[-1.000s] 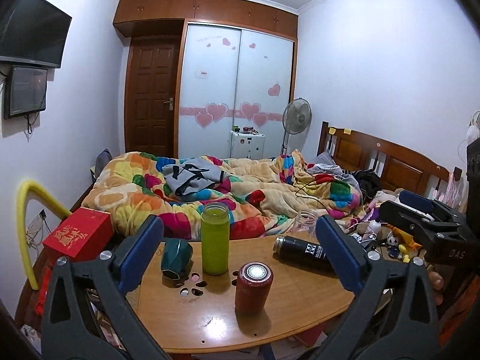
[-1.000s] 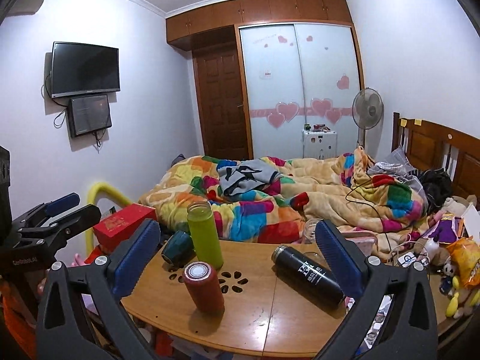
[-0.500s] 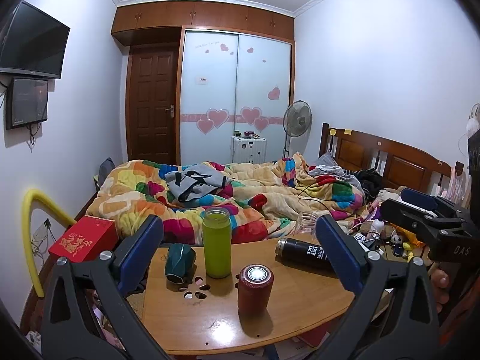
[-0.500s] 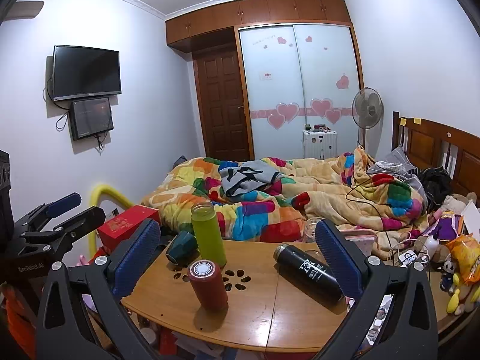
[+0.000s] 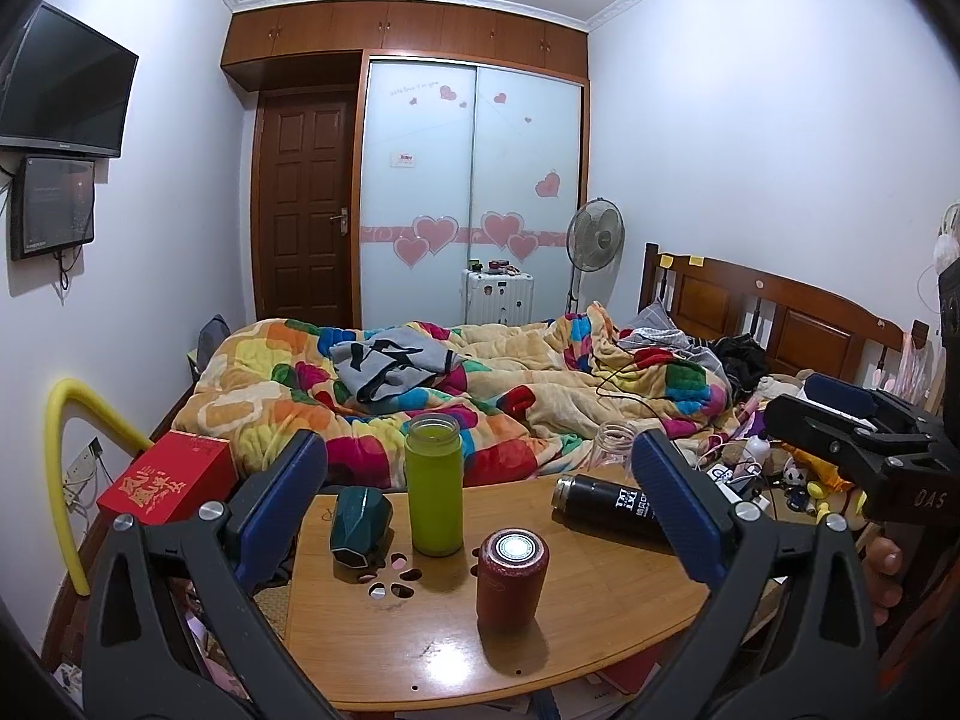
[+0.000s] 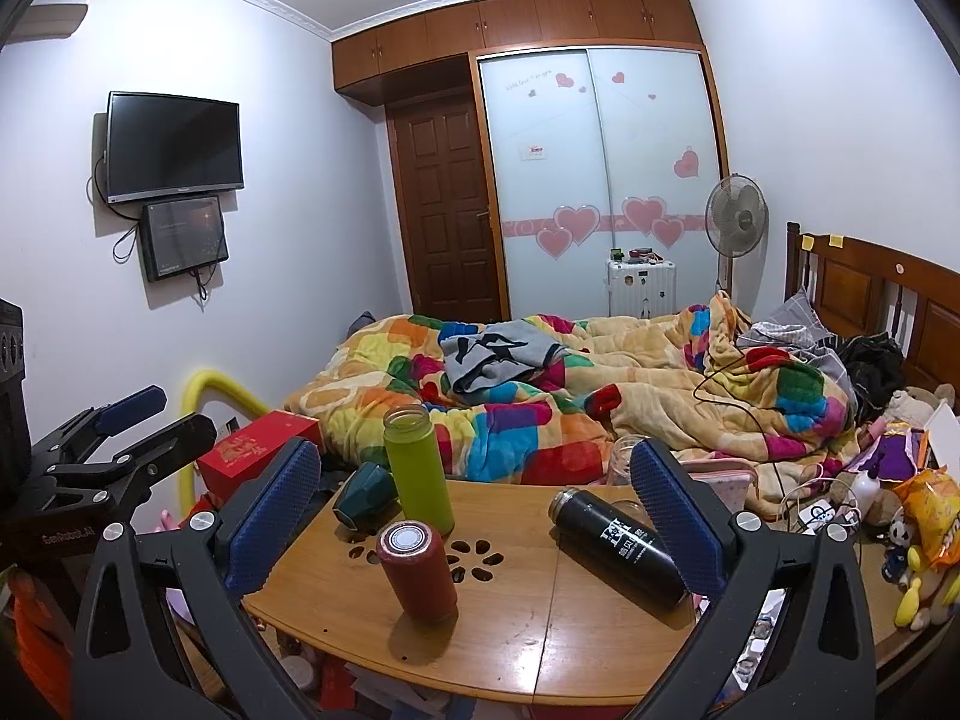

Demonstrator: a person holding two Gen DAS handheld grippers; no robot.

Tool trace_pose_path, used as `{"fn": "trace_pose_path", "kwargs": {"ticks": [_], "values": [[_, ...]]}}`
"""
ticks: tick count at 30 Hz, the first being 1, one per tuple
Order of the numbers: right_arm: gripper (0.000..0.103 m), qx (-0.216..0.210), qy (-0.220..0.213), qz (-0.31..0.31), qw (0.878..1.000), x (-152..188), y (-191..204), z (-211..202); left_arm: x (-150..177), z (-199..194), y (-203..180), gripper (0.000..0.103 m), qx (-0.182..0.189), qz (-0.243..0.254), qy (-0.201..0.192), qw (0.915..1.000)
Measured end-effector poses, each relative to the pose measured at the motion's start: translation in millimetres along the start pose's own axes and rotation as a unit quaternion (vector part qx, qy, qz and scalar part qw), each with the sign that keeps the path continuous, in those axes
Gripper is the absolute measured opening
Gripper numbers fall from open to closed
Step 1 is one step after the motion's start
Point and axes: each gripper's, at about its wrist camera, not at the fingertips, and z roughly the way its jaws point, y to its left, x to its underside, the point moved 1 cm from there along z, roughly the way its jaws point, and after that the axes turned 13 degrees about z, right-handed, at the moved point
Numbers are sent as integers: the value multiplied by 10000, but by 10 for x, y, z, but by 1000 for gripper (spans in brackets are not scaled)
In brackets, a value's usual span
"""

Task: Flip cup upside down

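Note:
A dark green faceted cup (image 5: 360, 525) lies tilted on its side at the far left of the wooden table (image 5: 600, 630); it also shows in the right wrist view (image 6: 363, 495). A green bottle (image 5: 433, 492) (image 6: 418, 468) stands upright beside it. A red cup (image 5: 512, 576) (image 6: 417, 570) stands in the table's middle. A black flask (image 5: 606, 507) (image 6: 618, 546) lies on its side at the right. My left gripper (image 5: 480, 516) and right gripper (image 6: 474, 516) are both open and empty, held above and short of the table.
A bed with a colourful blanket (image 5: 480, 396) lies behind the table. A red box (image 5: 165, 477) and a yellow tube (image 5: 66, 450) are at the left. A clear jar (image 6: 624, 459) stands at the table's far edge. Toys and snacks (image 6: 912, 516) clutter the right.
Both grippers have risen and tilted up a little, so the table objects sit lower in each view. Nothing on the table has moved.

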Motion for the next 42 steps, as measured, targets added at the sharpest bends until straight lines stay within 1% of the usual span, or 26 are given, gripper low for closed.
{"fn": "trace_pose_path", "kwargs": {"ticks": [23,32,42], "values": [[103,4,33,14,10000,-8,-1,-10,4,17,-5,103,8,9,14,10000],[103,18,29,26,10000,3,-13,-6,62,92,-67,103,169,-68,144,9997],[103,47,76,112,9999,32,-70,30,66,142,-72,103,222,-118,220,9994]]}}
